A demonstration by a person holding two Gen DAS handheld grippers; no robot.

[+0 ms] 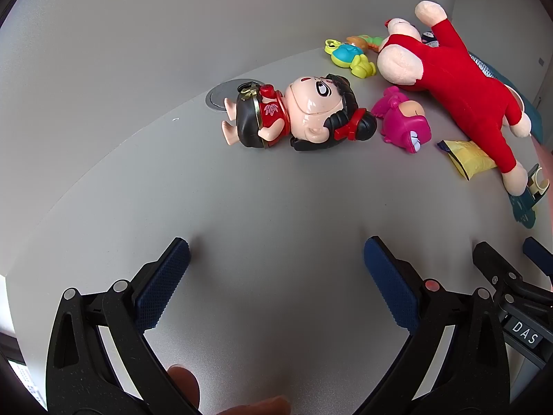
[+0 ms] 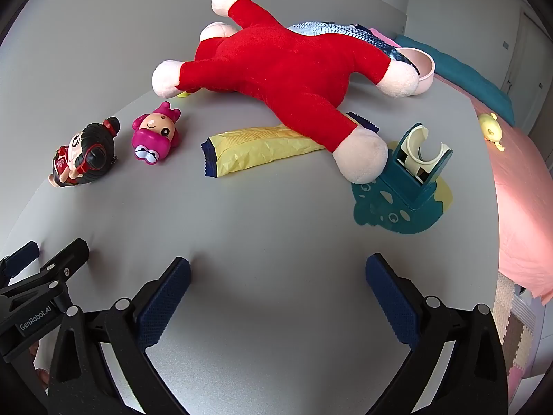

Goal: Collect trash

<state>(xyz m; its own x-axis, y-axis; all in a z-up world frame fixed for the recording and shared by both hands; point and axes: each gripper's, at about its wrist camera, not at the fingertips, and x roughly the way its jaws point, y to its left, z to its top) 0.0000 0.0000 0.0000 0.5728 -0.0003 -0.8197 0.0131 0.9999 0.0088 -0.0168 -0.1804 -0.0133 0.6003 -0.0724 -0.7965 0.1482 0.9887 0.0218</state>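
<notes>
Left gripper (image 1: 276, 252) and right gripper (image 2: 276, 273) spread wide, holding nothing, over bare grey table (image 2: 276, 228); yellow wrapper (image 2: 255, 150) beyond, pinned under red plush doll (image 2: 290, 69).

On the table (image 2: 276, 228), the plush doll (image 2: 287, 69) sprawls with one leg over the snack wrapper (image 2: 255, 150). Left of the wrapper lie two figurines (image 2: 155, 135); right stands a tape dispenser (image 2: 420, 162).

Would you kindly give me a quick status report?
Both tongs, left and right, open, empty. Yellow wrapper flat on table. Red plush leg overlapping its far end.
</notes>
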